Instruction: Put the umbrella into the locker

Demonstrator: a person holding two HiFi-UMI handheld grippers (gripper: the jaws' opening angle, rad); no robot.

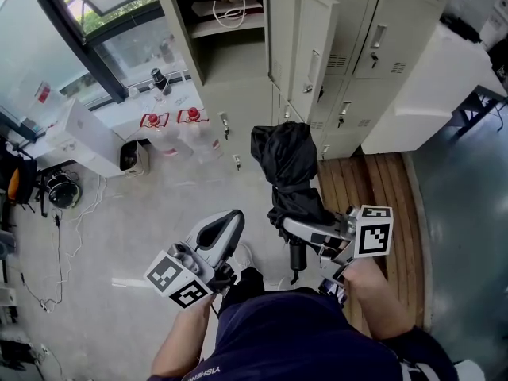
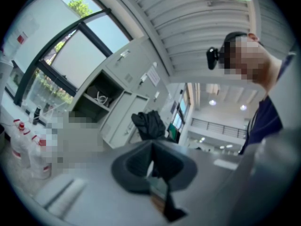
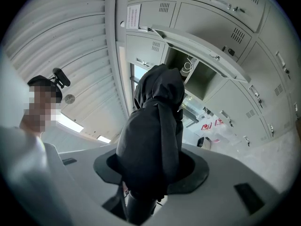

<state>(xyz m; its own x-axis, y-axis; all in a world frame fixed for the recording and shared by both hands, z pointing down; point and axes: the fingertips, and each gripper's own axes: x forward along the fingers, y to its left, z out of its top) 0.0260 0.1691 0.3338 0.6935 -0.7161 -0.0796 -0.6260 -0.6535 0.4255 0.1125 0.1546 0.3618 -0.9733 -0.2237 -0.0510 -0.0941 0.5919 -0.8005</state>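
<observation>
Umbrella [image 1: 290, 173], head view: black, folded and strapped, held upright at frame centre, outside the locker [image 1: 230, 54].
Right gripper [image 1: 295, 230], head view: at 5 o'clock from centre, with its fingers [image 1: 309, 228] clenched on the umbrella's lower part, just above the handle.
Left gripper [image 1: 235, 217], head view: at 7 o'clock from centre, beside the umbrella and apart from it, carrying nothing.
Locker, head view: at 12 o'clock from the umbrella. One compartment is open, its door [image 1: 305, 46] swung out at its 3 o'clock, and a white cord [image 1: 230, 10] lies on the upper shelf.
Bottles [image 1: 178, 129], head view: red-labelled, on the floor [image 1: 143, 236] at 10 o'clock from the umbrella.
Left gripper view: the dark fingers [image 2: 134, 164] are pressed together with nothing between them. The umbrella's top shows at 12 o'clock beyond them, and the open compartment at 10 o'clock.
Right gripper view: the fingers grasp the umbrella, whose black fabric rises towards 12 o'clock and fills the centre. The open compartment lies at 1 o'clock, behind its tip.
</observation>
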